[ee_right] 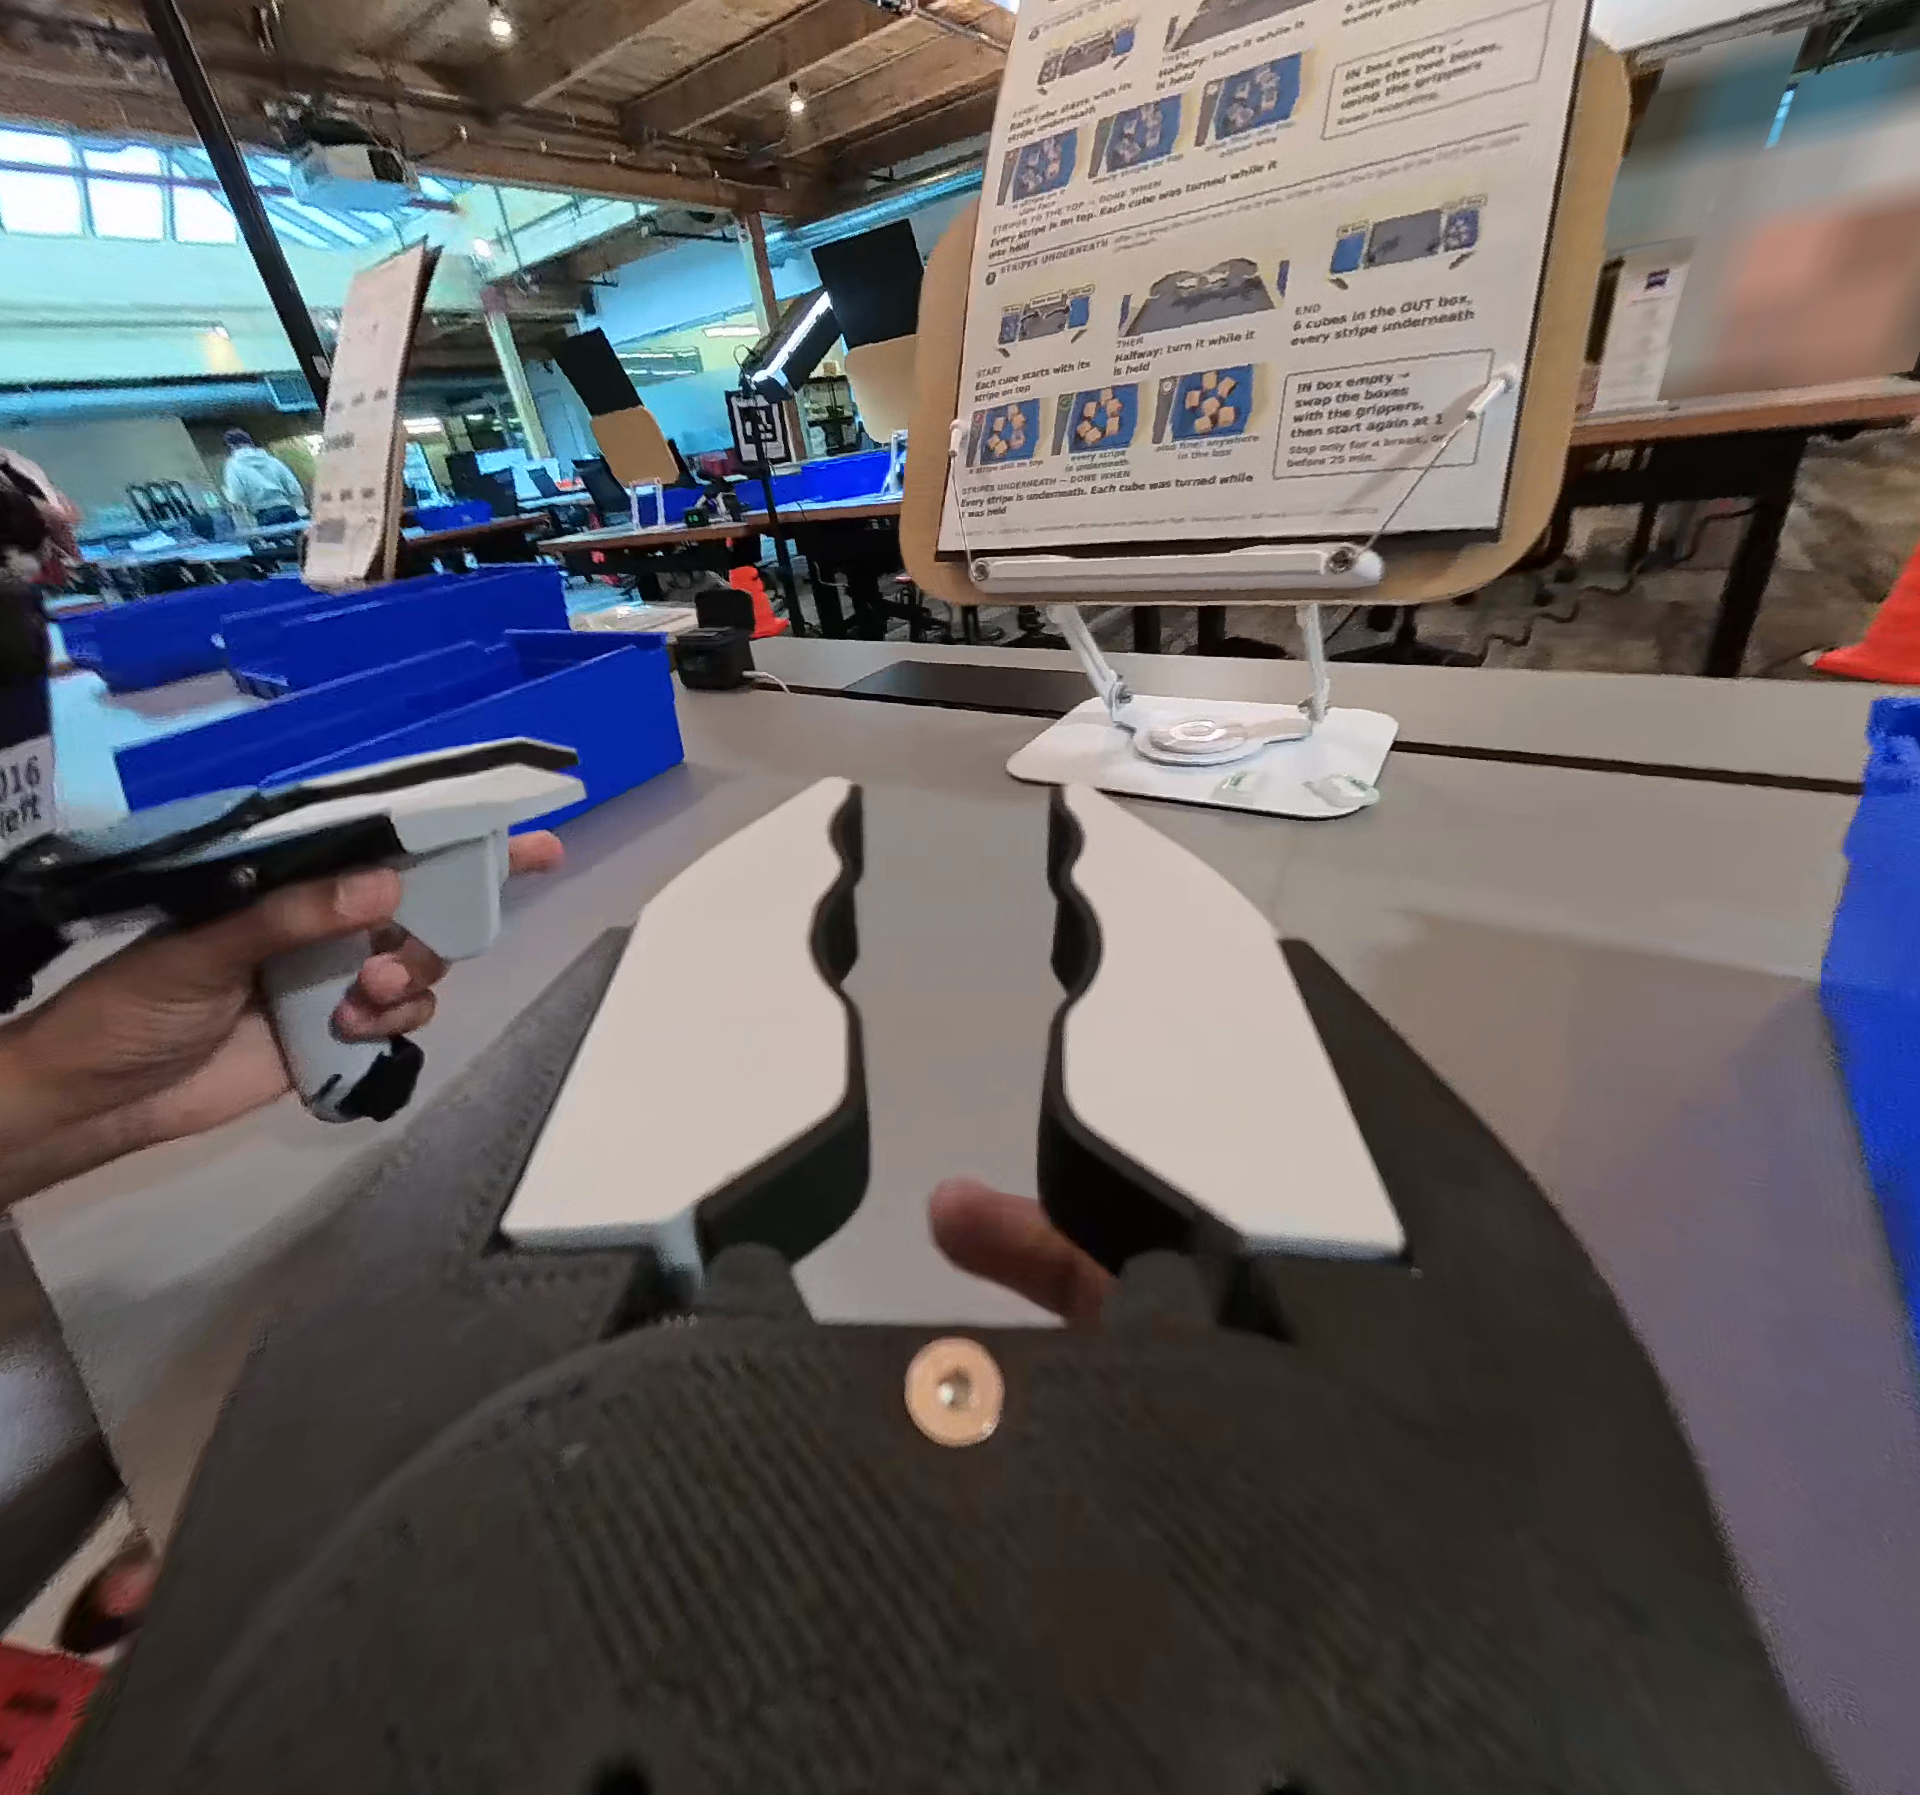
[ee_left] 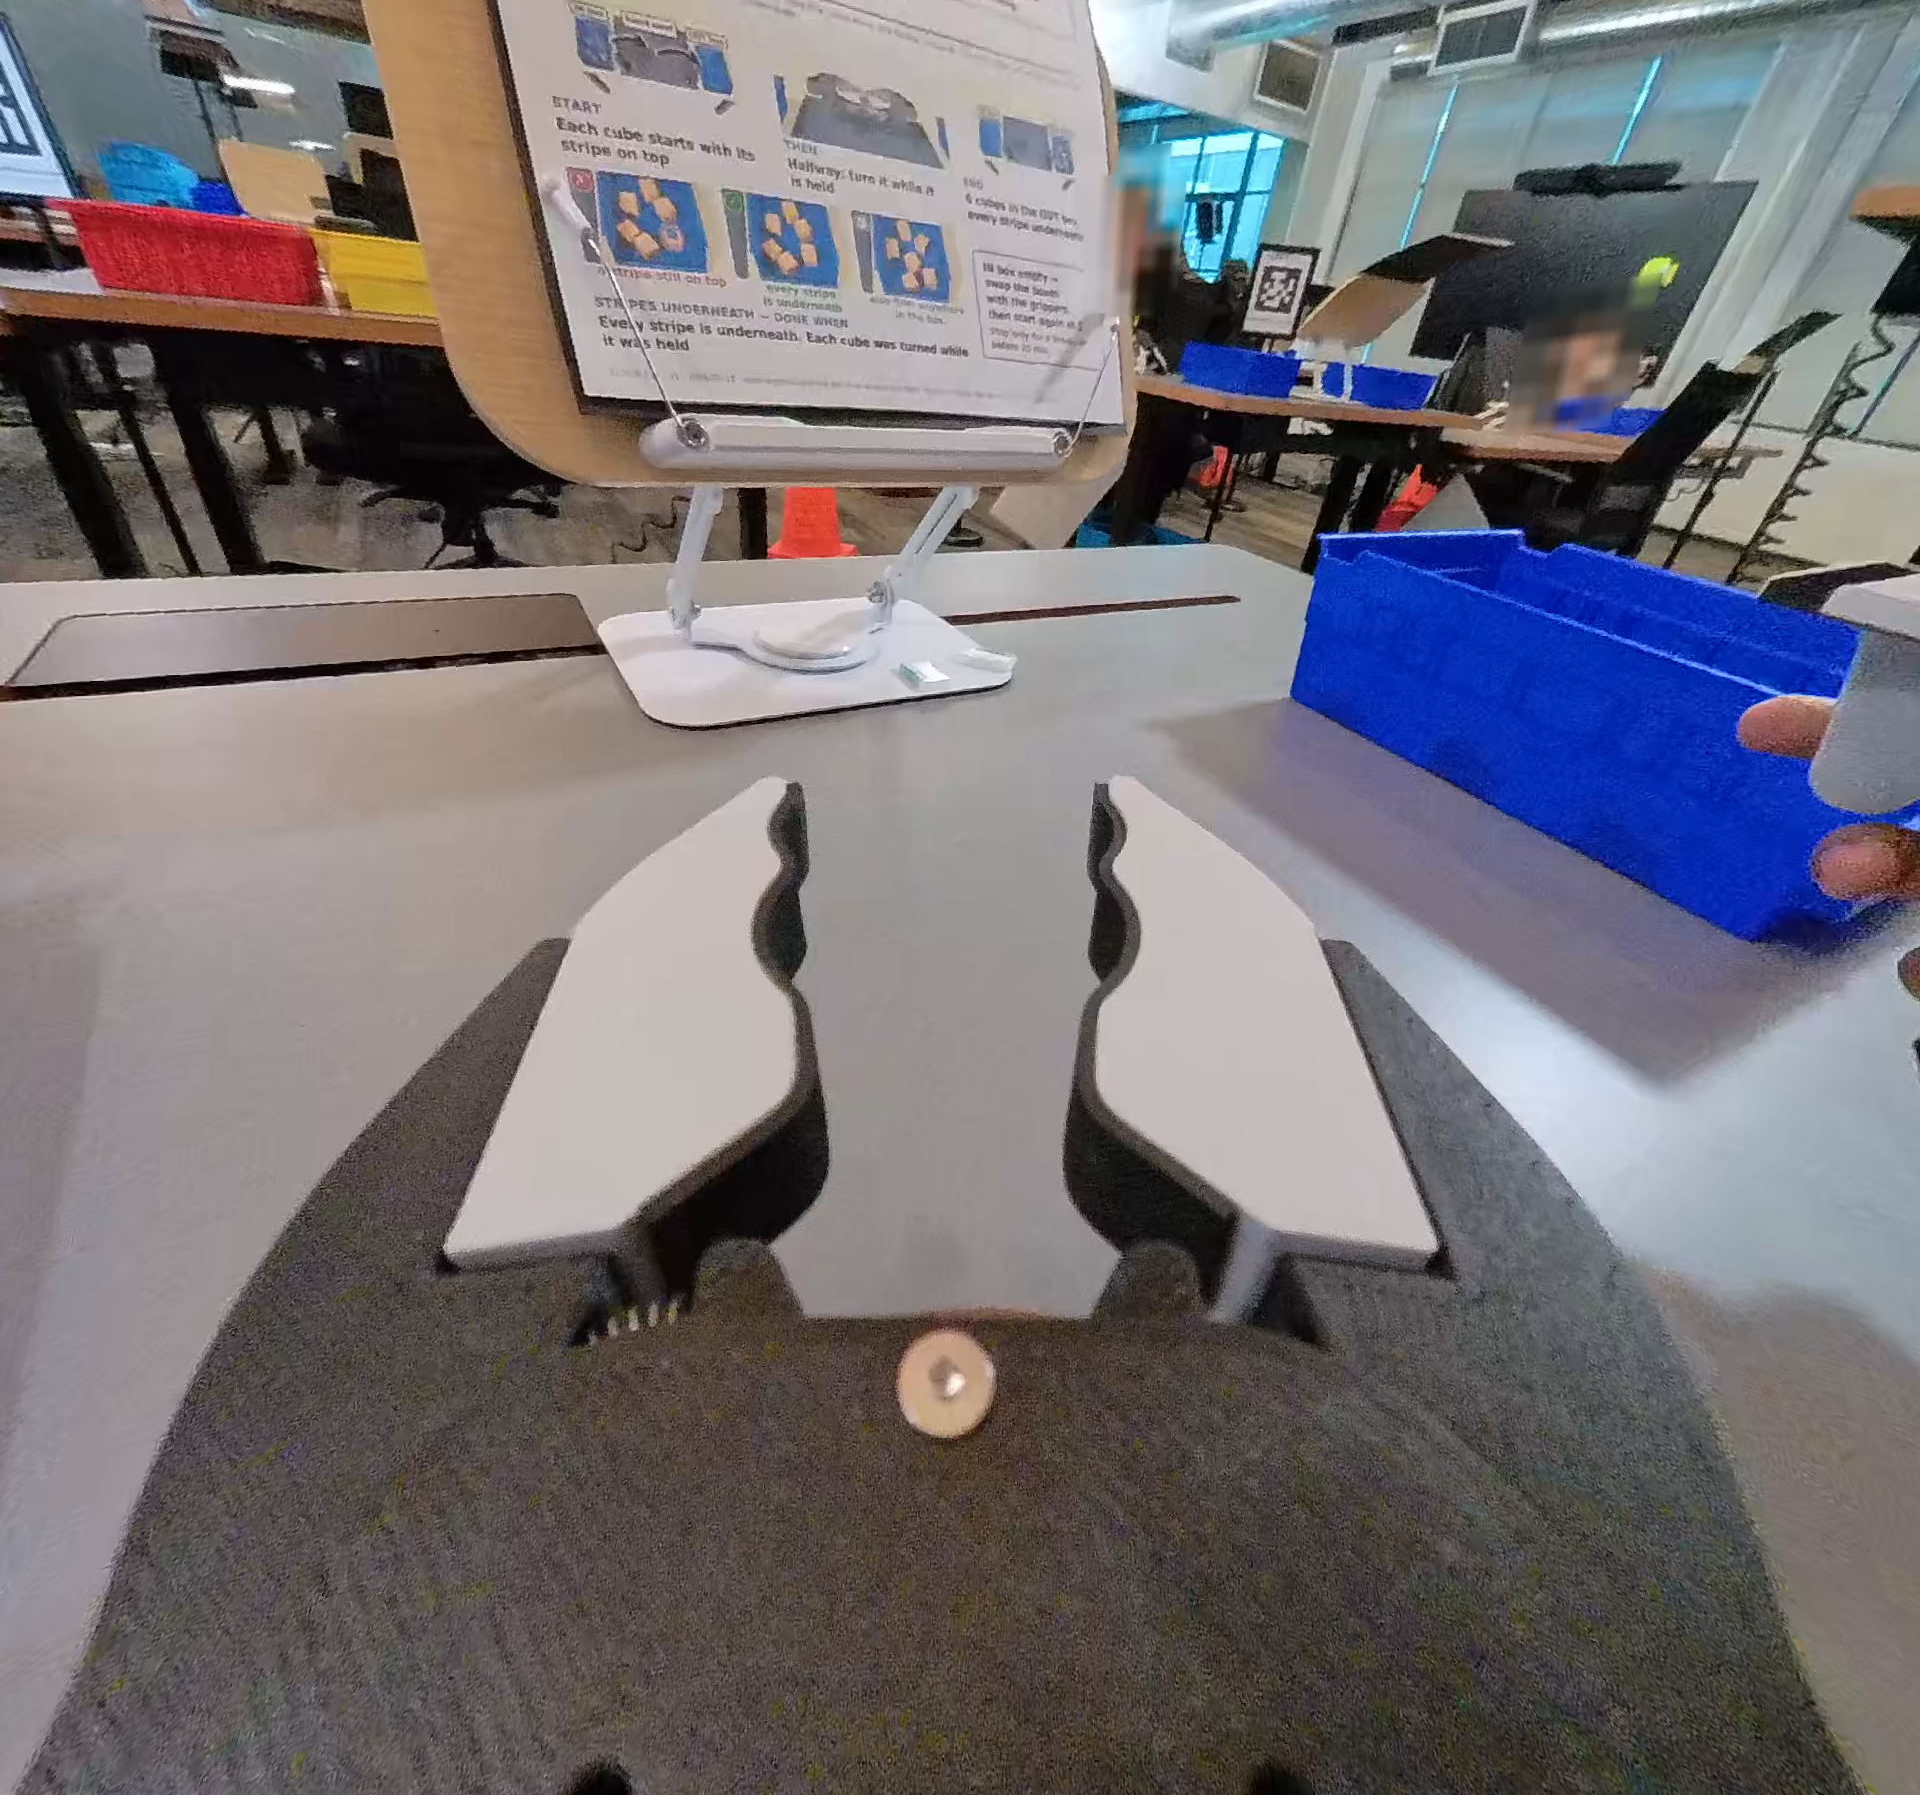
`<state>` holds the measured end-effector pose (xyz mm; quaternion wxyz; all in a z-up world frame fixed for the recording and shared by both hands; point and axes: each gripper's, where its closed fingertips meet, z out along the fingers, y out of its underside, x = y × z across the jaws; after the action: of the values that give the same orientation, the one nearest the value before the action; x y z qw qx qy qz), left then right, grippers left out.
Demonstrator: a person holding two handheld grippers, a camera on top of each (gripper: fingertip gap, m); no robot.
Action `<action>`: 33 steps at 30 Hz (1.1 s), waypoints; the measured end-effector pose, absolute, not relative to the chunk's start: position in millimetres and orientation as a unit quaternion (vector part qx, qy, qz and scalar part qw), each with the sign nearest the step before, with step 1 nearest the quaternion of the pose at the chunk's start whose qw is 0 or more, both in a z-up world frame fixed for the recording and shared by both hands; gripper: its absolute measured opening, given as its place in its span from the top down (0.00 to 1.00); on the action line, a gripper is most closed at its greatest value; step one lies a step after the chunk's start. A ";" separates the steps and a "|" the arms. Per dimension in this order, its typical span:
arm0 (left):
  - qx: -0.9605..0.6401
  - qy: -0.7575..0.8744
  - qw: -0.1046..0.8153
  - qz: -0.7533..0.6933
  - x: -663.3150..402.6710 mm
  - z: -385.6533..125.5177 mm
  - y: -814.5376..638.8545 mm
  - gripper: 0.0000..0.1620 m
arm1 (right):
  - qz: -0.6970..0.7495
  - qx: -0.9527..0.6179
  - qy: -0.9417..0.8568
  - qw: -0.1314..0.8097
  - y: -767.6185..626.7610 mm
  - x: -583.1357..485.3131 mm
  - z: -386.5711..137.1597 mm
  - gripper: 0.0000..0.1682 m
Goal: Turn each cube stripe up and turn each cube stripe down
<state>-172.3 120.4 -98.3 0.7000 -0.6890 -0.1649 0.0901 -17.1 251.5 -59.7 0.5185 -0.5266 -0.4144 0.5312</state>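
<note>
Both grippers are hovering over the grey tabletop (ee_left: 312, 810) with nothing between their fingers – left gripper (ee_left: 948, 872) wide, right gripper (ee_right: 951, 872) narrower. No cube is showing (perhaps inside a blue bin (ee_left: 1579, 706), right of frame).

white document stand (ee_left: 821, 644) holding an instruction sheet (ee_left: 800, 145) on grey table (ee_left: 312, 810).

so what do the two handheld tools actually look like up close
Both match: each tool, left and right, has two flat pale grey fingers with wavy black inner pads, set on a dark ribbed base bearing a round silver screw. Seen from the side in the right wrist view, the left tool has a pale pistol-style handle with black parts. No sleeves are visible.
</note>
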 end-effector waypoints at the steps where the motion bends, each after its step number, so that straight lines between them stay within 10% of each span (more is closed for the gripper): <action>1: -0.694 -0.161 0.694 0.099 -173.3 -99.7 119.8 0.68 | 0.536 -0.532 -0.411 0.510 252.7 -17.7 -60.3 0.76; 33: -0.762 -0.002 0.646 -0.043 -80.1 -127.0 269.2 0.70 | 0.421 -0.595 -0.214 0.650 329.1 155.4 -47.3 0.59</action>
<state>-80.1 269.2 -127.0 0.6456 -0.7624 -0.0020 -0.0431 155.3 329.1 -47.3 0.6504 -0.5949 -0.2141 0.4210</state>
